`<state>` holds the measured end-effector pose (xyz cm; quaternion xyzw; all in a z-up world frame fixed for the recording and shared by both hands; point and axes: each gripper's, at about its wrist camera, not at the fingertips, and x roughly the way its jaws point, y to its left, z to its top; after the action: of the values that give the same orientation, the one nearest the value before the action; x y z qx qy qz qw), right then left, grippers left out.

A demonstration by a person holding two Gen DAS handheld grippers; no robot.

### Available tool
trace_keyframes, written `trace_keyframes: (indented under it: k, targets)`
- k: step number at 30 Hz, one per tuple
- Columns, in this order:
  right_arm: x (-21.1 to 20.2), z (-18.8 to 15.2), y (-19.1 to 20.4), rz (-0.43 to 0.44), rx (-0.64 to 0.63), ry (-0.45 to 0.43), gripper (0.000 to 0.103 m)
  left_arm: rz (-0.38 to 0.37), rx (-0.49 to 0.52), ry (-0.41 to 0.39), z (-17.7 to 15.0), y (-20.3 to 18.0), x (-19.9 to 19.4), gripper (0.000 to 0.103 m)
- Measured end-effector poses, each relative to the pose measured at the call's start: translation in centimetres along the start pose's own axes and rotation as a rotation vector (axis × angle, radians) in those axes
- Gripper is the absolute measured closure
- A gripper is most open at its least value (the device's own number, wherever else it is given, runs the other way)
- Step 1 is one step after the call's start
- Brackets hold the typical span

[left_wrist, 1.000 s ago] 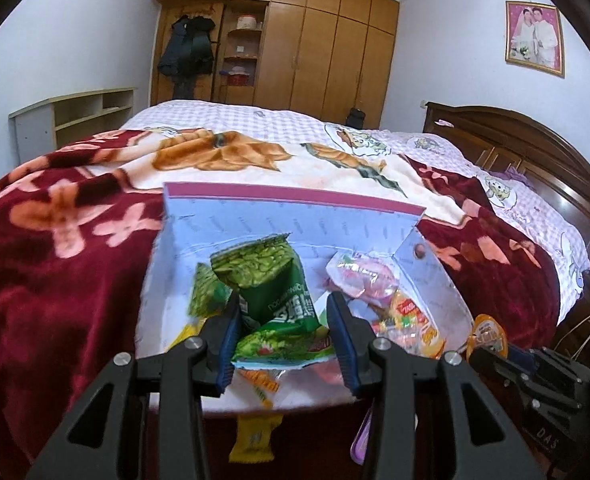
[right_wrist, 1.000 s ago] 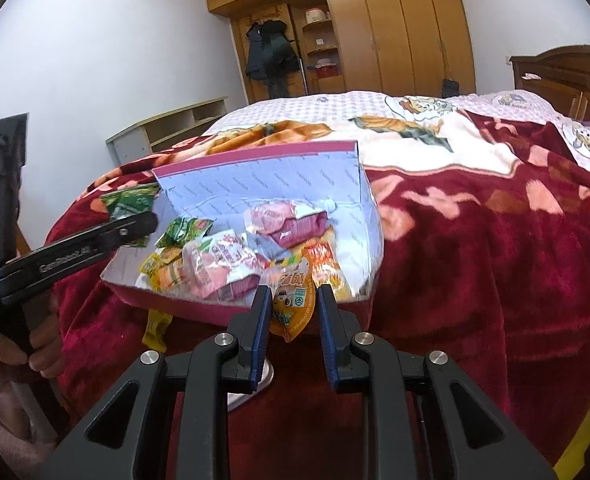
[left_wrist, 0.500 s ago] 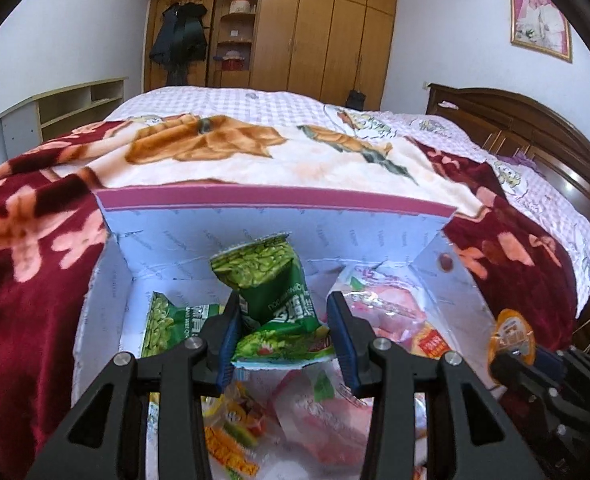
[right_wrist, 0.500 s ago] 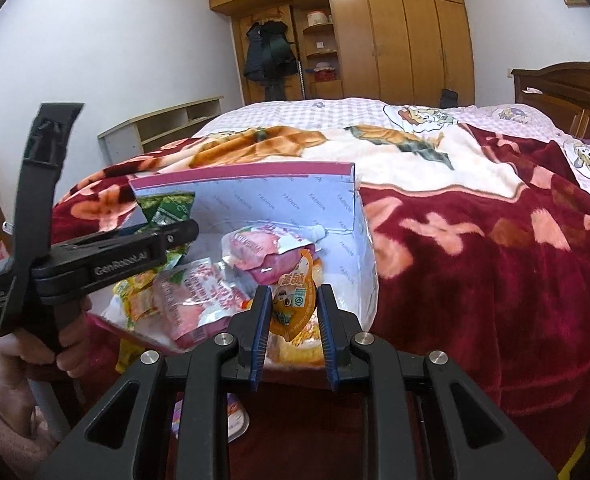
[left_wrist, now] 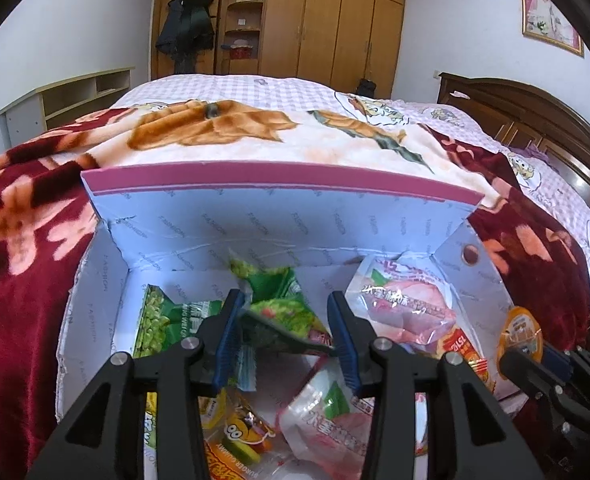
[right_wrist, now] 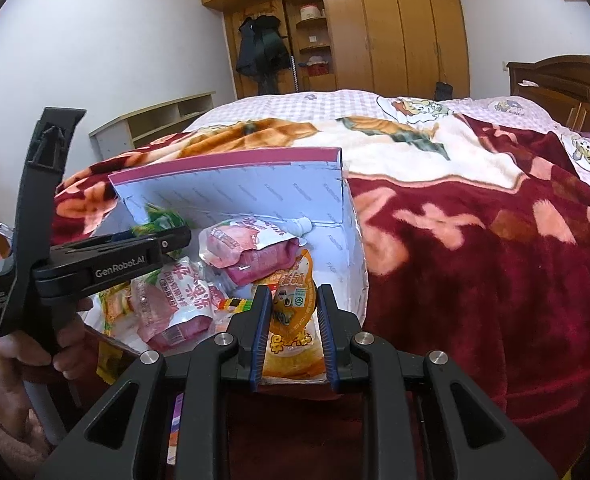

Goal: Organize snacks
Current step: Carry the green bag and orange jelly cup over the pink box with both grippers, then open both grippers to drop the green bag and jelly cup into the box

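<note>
Pretty sure we're mid-drop on both sides here, snacks going into the box (left_wrist: 279, 216) sitting on the red blanket (right_wrist: 475, 248).

Starting closest: the right gripper (right_wrist: 290, 320) is at the near right corner of the box, with an orange jelly cup (right_wrist: 293, 308) pinched between its blue pads. The jaws are pressed in on the cup's sides, so it's clamped, not just resting there. The cup looks to hang just over the near edge of the box, above the other packets. Next move, I'd guess, is to nudge it a bit further in past the edge and then let the jaws spread so it drops on the pile rather than outside.

A little deeper in the box, the left gripper (left_wrist: 285, 328) sits over the middle with its jaws spread apart. The green pea snack bag (left_wrist: 283, 312) lies tilted between them; whether either pad touches it I can't tell, but nothing's squeezing it, so I'd call that one released. It just needs the gripper lifted straight out without snagging the bag.

Around it in the box: another green pea bag (left_wrist: 167, 320) against the left wall, pink drink pouches (left_wrist: 407, 304) toward the right wall, and a yellow gummy packet (left_wrist: 239, 436) at the near side.

Beyond the box's far wall it's just bed and the wooden wardrobe (left_wrist: 335, 20).
</note>
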<state>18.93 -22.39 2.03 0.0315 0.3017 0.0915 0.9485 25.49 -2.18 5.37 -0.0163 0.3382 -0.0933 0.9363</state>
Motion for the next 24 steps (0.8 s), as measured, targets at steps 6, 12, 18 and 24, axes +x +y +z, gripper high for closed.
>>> trace_keyframes:
  k: [6, 12, 18, 24]
  targets:
    - [0.3, -0.3, 0.0, 0.012, 0.005, 0.021, 0.078, -0.007, 0.000, -0.003, -0.1, -0.1, -0.6, 0.046]
    - [0.0, -0.5, 0.1, 0.002, 0.005, 0.014, 0.067, 0.018, 0.026, -0.015, -0.2, -0.5, -1.7, 0.041]
    - [-0.8, -0.5, 0.0, 0.002, 0.010, 0.002, 0.066, 0.032, 0.020, -0.023, -0.4, -0.3, -3.0, 0.041]
    - [-1.6, -0.5, 0.0, 0.008, 0.021, -0.012, 0.066, 0.037, 0.007, -0.036, -0.6, 0.1, -4.5, 0.041]
